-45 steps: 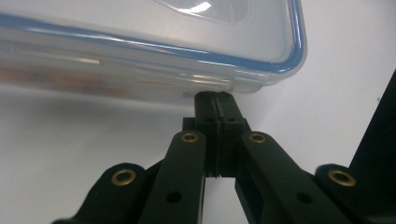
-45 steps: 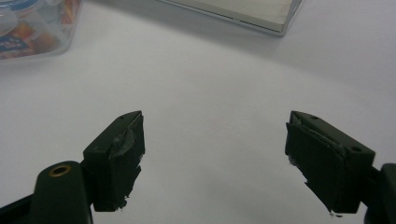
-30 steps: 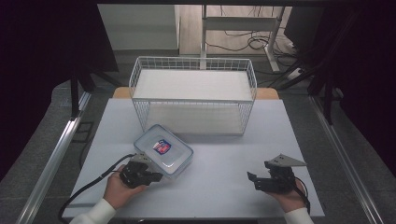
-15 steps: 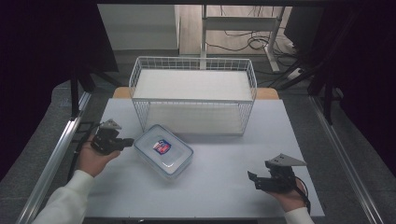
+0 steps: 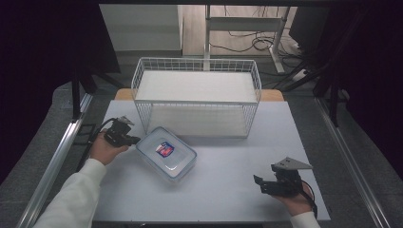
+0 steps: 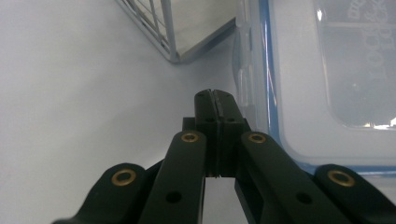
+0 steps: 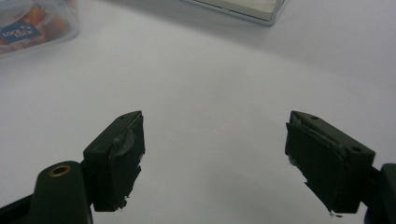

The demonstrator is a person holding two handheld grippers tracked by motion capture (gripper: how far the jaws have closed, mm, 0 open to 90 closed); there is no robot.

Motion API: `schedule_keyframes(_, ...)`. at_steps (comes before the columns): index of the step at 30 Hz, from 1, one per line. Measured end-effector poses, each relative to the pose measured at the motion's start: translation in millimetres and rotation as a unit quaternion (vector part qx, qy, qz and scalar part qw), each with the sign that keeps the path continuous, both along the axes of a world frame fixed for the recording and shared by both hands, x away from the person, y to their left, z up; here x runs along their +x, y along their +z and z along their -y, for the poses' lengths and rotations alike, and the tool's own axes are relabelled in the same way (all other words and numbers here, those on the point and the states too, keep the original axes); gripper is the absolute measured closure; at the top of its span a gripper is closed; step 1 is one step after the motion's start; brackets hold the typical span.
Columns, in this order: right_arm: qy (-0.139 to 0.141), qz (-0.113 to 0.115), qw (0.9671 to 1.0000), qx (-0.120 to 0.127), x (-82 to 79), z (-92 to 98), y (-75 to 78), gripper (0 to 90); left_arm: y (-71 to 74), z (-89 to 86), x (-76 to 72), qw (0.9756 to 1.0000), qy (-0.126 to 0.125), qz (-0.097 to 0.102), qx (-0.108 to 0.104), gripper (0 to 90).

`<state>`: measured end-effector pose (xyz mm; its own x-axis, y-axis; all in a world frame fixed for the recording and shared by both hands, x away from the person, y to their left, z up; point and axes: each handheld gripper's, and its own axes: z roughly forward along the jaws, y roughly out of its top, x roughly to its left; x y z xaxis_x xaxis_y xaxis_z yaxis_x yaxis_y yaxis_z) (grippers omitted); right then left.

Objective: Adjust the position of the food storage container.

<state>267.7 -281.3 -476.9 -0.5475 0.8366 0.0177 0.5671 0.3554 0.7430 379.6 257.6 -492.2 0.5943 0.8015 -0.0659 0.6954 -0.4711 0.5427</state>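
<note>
I see a white table [image 5: 228,190] in a dim room, with grey floor on both sides and cables lying on the floor behind it. Nearest to me, at the front right edge of the table, my right hand rests with the right gripper [image 5: 268,185]. Its jaws stand wide apart with nothing between them; in the right gripper view there is only bare white surface between the two black pads [image 7: 119,154]. The gripper points toward the left across the table.

A little farther, left of the middle, lies the clear plastic box [image 5: 166,153] with a blue-rimmed lid and a coloured label, flat on the table. My left arm in a white sleeve [image 5: 76,194] reaches in from the bottom left, and the left gripper [image 5: 134,139] is just beside the left edge of the box. Its jaws are pressed together and hold nothing.

Farthest, a white wire basket [image 5: 197,64] stands at the back of the table.
</note>
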Motion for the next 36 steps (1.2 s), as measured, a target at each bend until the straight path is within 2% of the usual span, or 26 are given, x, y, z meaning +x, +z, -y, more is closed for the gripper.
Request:
schedule_keyframes(3, -0.003, 0.000, 1.0000, 0.000, -0.1, 0.7, 0.1, 19.9, -0.2, 0.7, -0.6, 1.0000, 0.000, 0.000, -0.002, 90.0)
schedule_keyframes(11, 0.000, -0.001, 1.0000, -0.001, 1.5, -2.1, -0.6, 19.9, 0.3, 12.0, -7.1, 0.9994, -0.025, -0.014, -0.016, 90.0)
schedule_keyframes(20, 0.001, -0.002, 1.0000, -0.003, 2.4, -4.9, -0.4, 19.9, 2.3, 23.5, -18.9, 0.9991, -0.035, -0.021, -0.014, 90.0)
schedule_keyframes(28, -0.001, -0.001, 1.0000, -0.003, 1.9, -2.9, 0.2, 19.9, 4.0, 44.4, -37.5, 0.9981, -0.049, -0.029, -0.024, 90.0)
schedule_keyframes(36, 0.000, -0.001, 1.0000, -0.004, 2.0, -4.3, 0.1, 20.0, 3.7, 75.4, -55.1, 0.9969, -0.061, -0.035, -0.035, 90.0)
